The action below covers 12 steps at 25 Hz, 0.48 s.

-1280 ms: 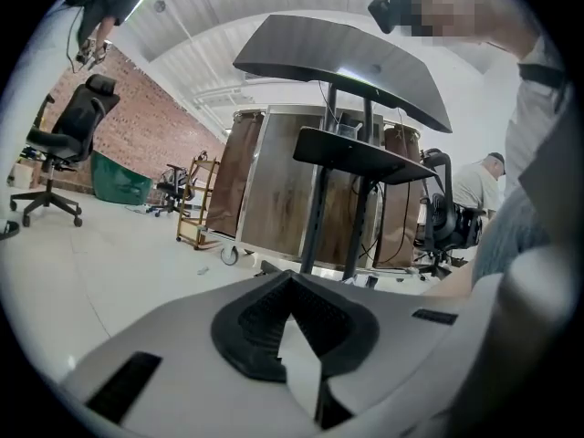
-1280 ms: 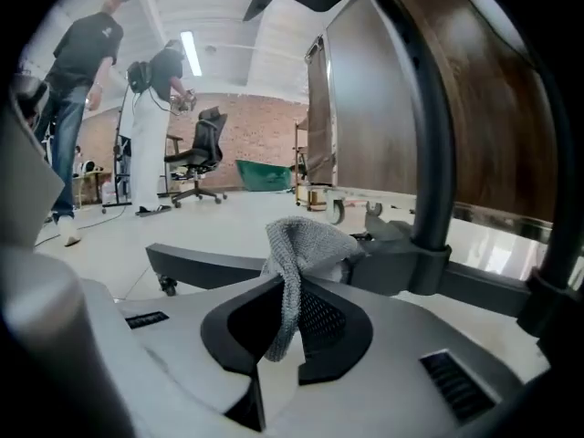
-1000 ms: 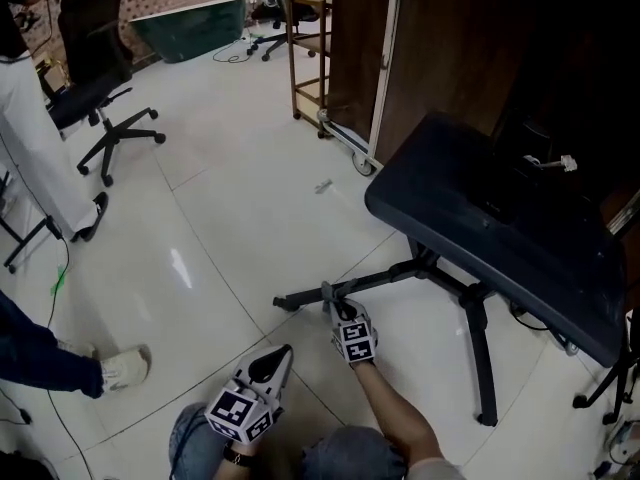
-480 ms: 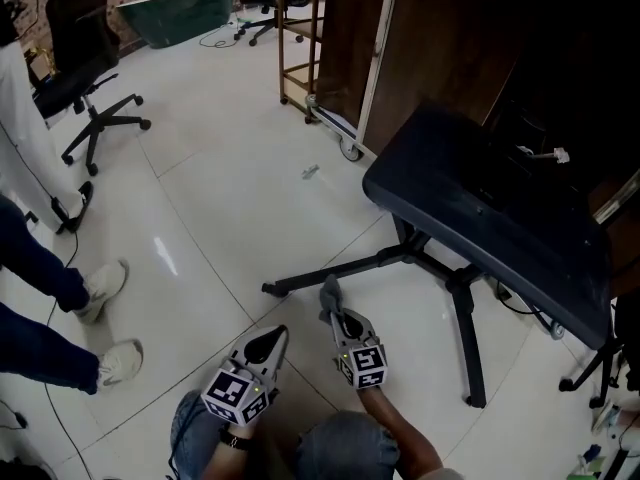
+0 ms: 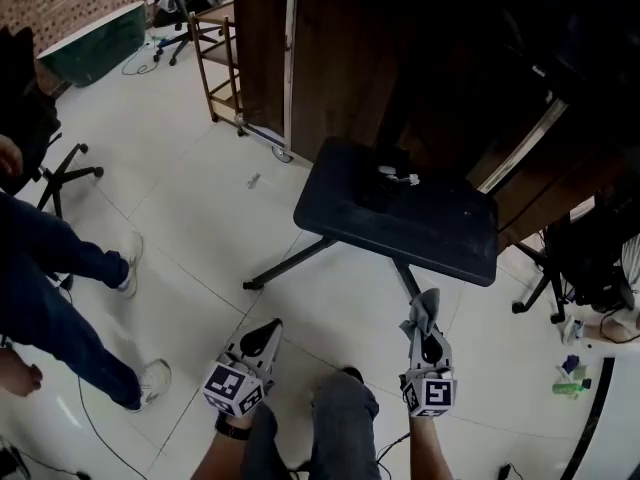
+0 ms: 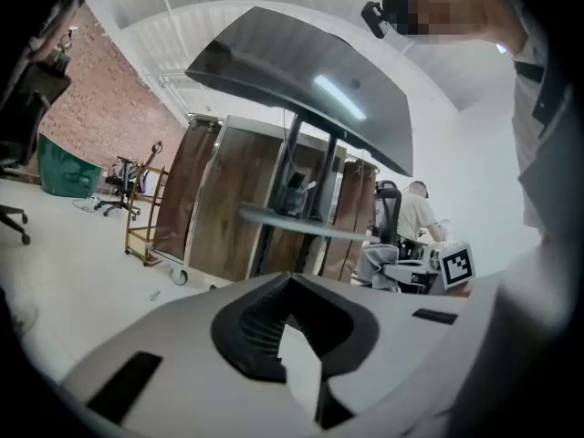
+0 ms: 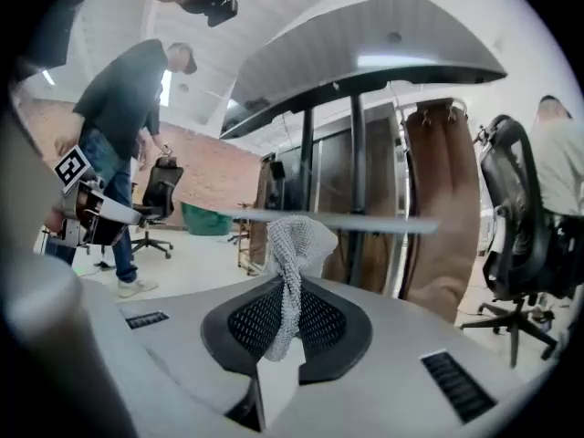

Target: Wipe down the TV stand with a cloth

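Since leaving the floor leg (image 5: pixel 288 265) of black metal TV stand (image 5: pixel 408 280), right gripper (image 5: pixel 426 336) jaws clamp grey mesh cloth (image 5: pixel 424 308) beside its shelf (image 5: pixel 440 233), likely next; left gripper (image 5: pixel 266 336) jaws together, empty.

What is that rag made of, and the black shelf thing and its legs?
The cloth looks like soft grey knitted or waffle-weave fabric: tiny mesh bumps show, and it crumples where the right gripper pinches it. The shelf looks like matte black plastic or painted board, dull with faint smudges. The legs seem to be black metal tubes, thin and straight.
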Each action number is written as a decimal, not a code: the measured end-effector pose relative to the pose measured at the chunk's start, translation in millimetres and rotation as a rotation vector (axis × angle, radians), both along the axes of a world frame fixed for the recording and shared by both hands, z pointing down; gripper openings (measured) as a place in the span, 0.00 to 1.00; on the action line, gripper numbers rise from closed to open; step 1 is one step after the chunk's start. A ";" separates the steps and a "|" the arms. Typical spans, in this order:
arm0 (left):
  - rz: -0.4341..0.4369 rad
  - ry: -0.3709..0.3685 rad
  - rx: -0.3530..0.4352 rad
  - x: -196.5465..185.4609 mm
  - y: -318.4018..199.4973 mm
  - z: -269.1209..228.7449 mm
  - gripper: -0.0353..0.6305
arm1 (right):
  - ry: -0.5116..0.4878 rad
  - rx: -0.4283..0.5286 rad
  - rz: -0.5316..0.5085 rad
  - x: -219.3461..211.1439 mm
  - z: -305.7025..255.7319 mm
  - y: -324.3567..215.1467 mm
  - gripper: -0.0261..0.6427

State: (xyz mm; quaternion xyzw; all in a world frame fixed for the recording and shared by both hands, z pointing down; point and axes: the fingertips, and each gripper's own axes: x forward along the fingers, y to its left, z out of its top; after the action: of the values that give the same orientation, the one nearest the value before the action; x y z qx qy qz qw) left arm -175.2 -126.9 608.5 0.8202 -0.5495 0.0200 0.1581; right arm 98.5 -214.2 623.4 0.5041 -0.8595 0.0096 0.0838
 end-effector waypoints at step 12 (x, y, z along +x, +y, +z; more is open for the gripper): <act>0.187 -0.003 0.010 21.0 249.9 -464.0 0.06 | -0.108 0.001 0.152 1.8 -504.6 321.4 0.08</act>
State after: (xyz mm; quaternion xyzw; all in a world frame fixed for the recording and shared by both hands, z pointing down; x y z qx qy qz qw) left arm -154.2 123.0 144.5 0.8686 -0.4709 0.0335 0.1507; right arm 100.3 107.2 118.8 0.5668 -0.8220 0.0425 0.0362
